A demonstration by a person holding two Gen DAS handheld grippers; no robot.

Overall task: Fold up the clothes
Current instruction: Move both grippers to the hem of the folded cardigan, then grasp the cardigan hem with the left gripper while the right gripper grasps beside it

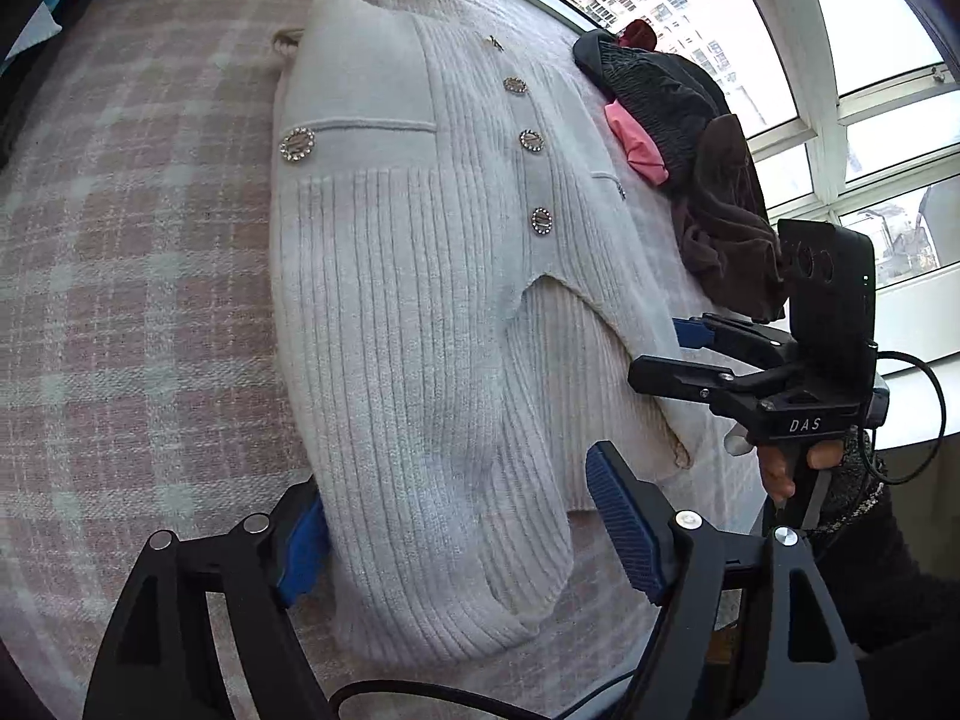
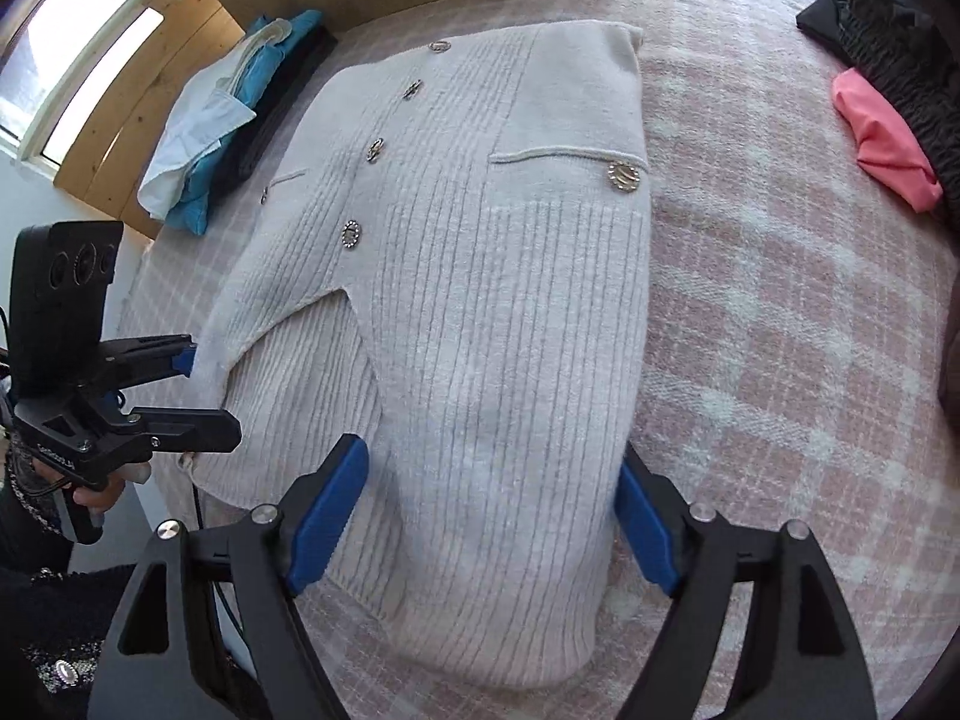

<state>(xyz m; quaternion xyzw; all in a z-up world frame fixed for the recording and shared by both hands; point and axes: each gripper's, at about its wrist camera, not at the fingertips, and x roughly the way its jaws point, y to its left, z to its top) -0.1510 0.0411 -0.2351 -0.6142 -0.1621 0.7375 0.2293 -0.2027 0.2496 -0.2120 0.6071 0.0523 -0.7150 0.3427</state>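
Nearest the lenses, both tools are hovering over the lower end of the cream ribbed cardigan (image 1: pixel 420 312), which is lying flat on a bed covered by a pink plaid blanket (image 1: pixel 132 300). The left gripper (image 1: pixel 462 546) is standing with its jaws released, one blue pad at each side of the folded-in sleeve end, the knit passing between them without being pinched. The right gripper (image 2: pixel 492 516) is likewise spread wide, its pads straddling the hem end of the garment as its own camera sees it; in the left wrist view it is sitting just beside the cardigan's far edge, again gripping nothing.

Judging from the sleeves already lying inward along the body, the lengthwise folds look done, and the step in hand is probably getting a hold for the crosswise fold. That next move would call for both jaws closing on the hem corners together, then carrying that end up toward the collar evenly, so the soft knit is not dragging or bunching.

Farther off, a dark and pink clothes pile (image 1: pixel 690 138) is waiting by the window, and another heap in white and blue (image 2: pixel 228 120) is lying at the bed's opposite edge.
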